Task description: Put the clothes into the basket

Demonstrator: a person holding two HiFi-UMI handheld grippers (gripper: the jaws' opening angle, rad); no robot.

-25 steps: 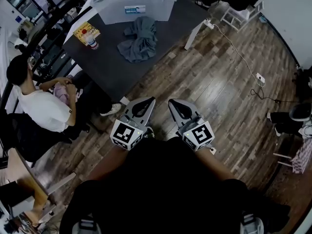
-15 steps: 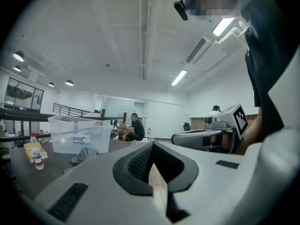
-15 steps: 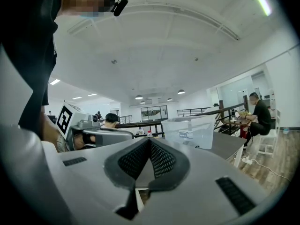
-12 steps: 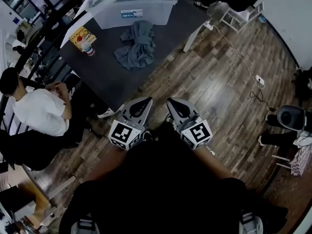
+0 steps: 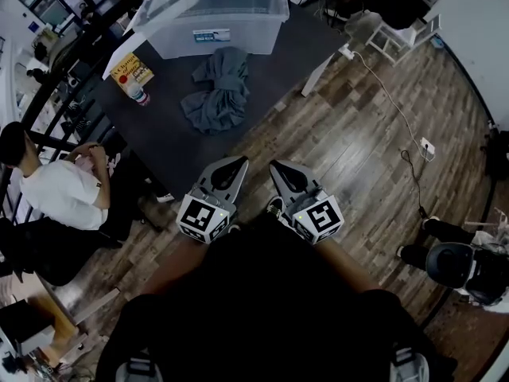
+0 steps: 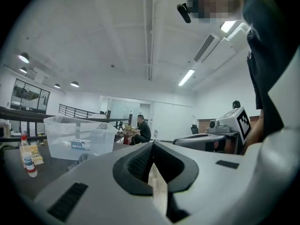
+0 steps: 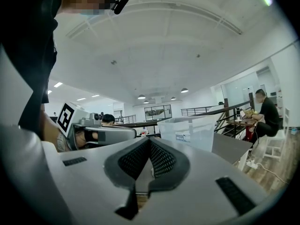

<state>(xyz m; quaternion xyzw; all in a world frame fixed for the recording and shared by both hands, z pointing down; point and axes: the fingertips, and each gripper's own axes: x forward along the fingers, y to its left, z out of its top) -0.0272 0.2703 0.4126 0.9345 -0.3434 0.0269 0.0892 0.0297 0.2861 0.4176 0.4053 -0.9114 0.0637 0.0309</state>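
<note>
Grey-blue crumpled clothes [image 5: 216, 94]: heaped on dark grey table [image 5: 171, 138], just in front of basket.
Clear plastic basket [image 5: 213, 37]: on far side of table, white label on front wall.
Left claw [image 5: 231, 165]: closed, empty, by near edge of table, well apart from clothes.
Right claw [image 5: 283, 168]: closed, empty, beside left claw, above wooden floor [image 5: 358, 134].

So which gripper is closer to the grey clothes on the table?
Left. The left gripper is below the grey clothes in the head view, off the table's near edge; the right gripper is beside it, farther to the right.
</note>
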